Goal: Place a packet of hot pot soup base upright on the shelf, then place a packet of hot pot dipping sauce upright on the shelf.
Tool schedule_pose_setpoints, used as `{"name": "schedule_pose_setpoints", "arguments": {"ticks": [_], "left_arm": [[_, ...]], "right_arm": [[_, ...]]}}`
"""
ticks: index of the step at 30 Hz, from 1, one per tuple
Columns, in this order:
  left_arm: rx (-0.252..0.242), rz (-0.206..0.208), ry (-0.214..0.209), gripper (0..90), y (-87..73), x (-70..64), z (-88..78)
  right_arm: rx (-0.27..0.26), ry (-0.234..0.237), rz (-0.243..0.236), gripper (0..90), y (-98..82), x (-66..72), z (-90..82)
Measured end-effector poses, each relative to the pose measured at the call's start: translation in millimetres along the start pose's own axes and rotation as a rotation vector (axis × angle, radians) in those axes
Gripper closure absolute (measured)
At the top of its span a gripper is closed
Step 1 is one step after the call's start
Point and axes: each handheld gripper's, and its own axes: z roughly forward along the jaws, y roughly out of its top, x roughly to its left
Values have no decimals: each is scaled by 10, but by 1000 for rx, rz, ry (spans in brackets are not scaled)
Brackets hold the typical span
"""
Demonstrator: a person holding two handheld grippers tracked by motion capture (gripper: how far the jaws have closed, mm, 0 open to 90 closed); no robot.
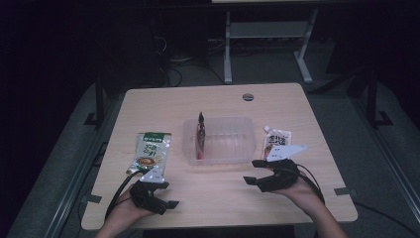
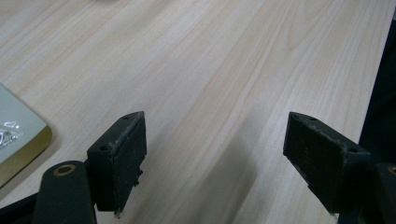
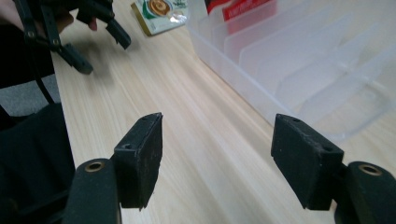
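The left tongs (image 1: 166,194) rest low over the near left part of the wooden surface (image 1: 218,198), their jaws spread apart and released, with bare wood between them in the left gripper view; at that view's left edge lies a corner of the green packet (image 2: 16,135), flat on the wood and just beside the left jaw without touching it. The right tongs (image 1: 251,171) hang over the near right part of the surface, jaws likewise parted and grasping nothing; in the right gripper view only wood grain lies between the two black pads (image 3: 142,156), and the clear plastic bin (image 3: 299,60) stands just beyond and to the right of them, its ribbed dividers showing through the wall. In the high view the bin (image 1: 237,157) sits at the middle of the surface, and a red sachet (image 1: 200,136) stands upright in its left compartment, leaning near the left wall. The green packet (image 1: 150,151) lies flat to the left of the bin, just ahead of the left tongs. A white pouch (image 1: 276,141) with dark lettering lies flat to the right of the bin, just ahead of the right tongs, its near edge partly covered by that gripper's grey plate. A round grey grommet (image 1: 248,96) sits near the far edge of the surface.
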Motion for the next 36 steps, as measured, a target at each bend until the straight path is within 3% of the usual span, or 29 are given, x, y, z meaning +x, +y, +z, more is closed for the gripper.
{"name": "schedule_pose_setpoints", "arguments": {"ticks": [21,36], "left_arm": [[7,5,-1,212,-6,12,-6],[8,9,-3,212,2,9,2]], "right_arm": [[65,-49,67,315,-415,-62,-203],[74,-144,130,371,-533,-386,-360]]}}
